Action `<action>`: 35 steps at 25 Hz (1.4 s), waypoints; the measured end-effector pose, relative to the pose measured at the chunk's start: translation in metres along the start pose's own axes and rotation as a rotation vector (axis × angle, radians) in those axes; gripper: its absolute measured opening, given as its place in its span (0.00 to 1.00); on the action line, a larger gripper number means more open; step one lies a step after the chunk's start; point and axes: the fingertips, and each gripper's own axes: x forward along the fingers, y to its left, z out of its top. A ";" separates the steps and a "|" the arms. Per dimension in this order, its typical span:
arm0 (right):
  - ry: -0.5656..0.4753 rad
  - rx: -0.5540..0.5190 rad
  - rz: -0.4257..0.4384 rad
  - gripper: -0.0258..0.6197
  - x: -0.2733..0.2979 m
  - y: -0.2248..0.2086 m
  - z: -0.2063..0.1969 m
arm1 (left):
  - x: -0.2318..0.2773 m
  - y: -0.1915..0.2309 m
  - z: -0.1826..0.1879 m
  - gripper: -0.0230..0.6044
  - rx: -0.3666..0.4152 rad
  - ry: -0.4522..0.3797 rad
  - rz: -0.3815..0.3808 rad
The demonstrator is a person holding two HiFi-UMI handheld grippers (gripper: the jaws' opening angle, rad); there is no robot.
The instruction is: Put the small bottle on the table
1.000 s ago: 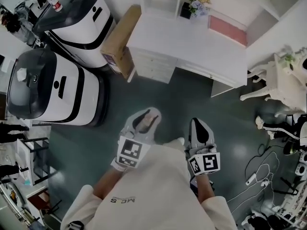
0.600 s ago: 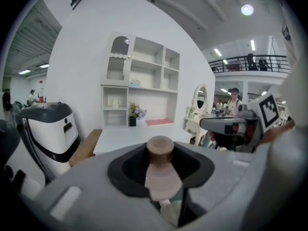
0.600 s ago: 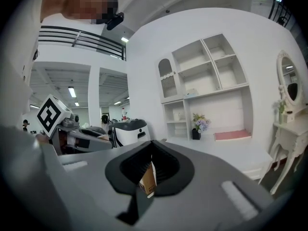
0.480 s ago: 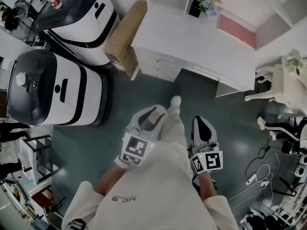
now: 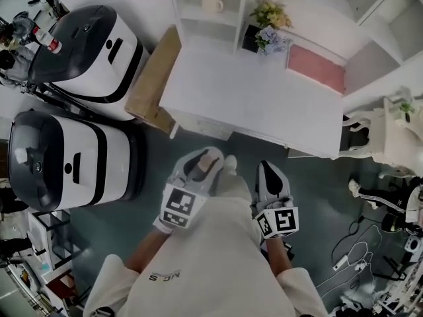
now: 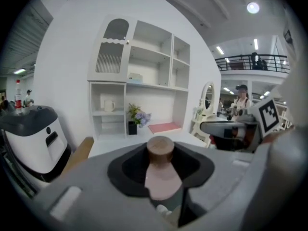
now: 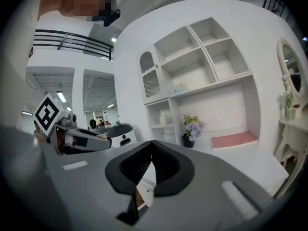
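Observation:
A small pink bottle with a brown cap stands upright between the jaws of my left gripper, which is shut on it. In the head view the bottle hangs over the dark floor, a little short of the near edge of the white table. To the right of it my right gripper is shut with nothing between its jaws; in the right gripper view its tips meet. Both grippers are held in front of the person's body at the same height.
Two white-and-black machines stand at the left, with a cardboard box against the table's left end. On the table's far side sit a flower pot and a pink mat. White furniture and cables are at the right.
The person has stepped forward, so the table now lies closer to the grippers. A foot that swung forward between the grippers has drawn back. Both grippers keep their grip and spacing.

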 end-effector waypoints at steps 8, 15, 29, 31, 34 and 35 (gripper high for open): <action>0.009 0.038 0.085 0.03 0.096 -0.094 0.037 | 0.102 0.041 0.063 0.25 0.015 -0.010 0.071; 0.012 -0.004 0.122 0.03 0.140 -0.129 0.054 | 0.152 0.061 0.082 0.25 0.005 -0.003 0.084; 0.015 0.000 0.118 0.03 0.198 -0.171 0.064 | 0.225 0.092 0.094 0.25 0.005 0.033 0.065; 0.024 -0.012 0.120 0.03 0.207 -0.174 0.062 | 0.232 0.098 0.091 0.25 -0.003 0.036 0.069; 0.049 -0.034 0.130 0.03 0.222 -0.176 0.054 | 0.243 0.108 0.083 0.25 -0.019 0.046 0.071; 0.058 -0.042 0.136 0.03 0.227 -0.175 0.051 | 0.247 0.111 0.081 0.25 -0.023 0.049 0.070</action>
